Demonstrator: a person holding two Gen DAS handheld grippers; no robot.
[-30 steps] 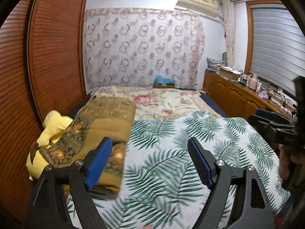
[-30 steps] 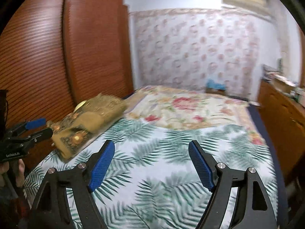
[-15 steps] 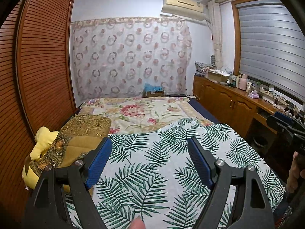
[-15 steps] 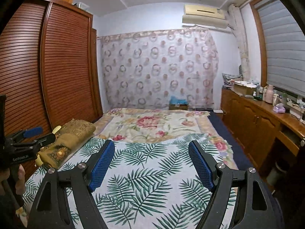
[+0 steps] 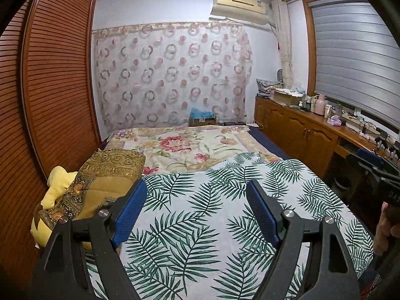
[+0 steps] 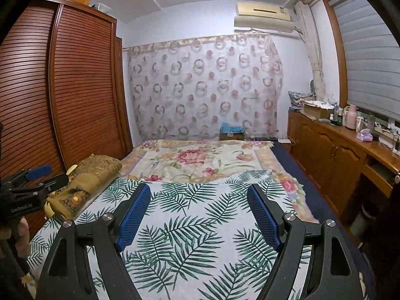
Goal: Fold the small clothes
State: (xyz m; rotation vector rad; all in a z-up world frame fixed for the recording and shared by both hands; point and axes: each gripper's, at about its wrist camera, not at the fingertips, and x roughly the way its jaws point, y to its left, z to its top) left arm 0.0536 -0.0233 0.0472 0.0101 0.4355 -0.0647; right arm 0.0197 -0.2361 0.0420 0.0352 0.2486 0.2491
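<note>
Left wrist view: a folded gold-brown patterned cloth (image 5: 107, 175) lies along the left edge of the bed, against the louvred wooden wardrobe (image 5: 57, 75). It rests partly on a yellow soft thing (image 5: 58, 182) that pokes out from under it on the wardrobe side. Whether this cloth is a garment cannot be told.

The cloth sits to the left of the left gripper (image 5: 197, 185), outside the gap between its fingers. In this view the left blue pad (image 5: 130, 212) overlaps the cloth's near right corner, but contact cannot be judged. The fingers stand spread wide, with only the palm-leaf sheet (image 5: 200, 225) showing between them.

In the right wrist view the cloth lies well to the left of the right gripper (image 6: 198, 187), past its left finger. This gripper's fingers are also spread wide and hold nothing, above the middle of the palm-leaf sheet. The left gripper shows at that picture's left border, just beside the cloth's near end, with a hand (image 6: 21, 235) on its handle.

The palm-leaf sheet covers the near half of the bed. A floral blanket (image 5: 180, 147) covers the far half, up to the ring-patterned curtain (image 5: 170, 75). A wooden cabinet (image 5: 300, 135) with cluttered things on top runs along the right side, under a grey blind (image 5: 355, 57). An air conditioner (image 5: 237, 2) hangs high on the far wall.
</note>
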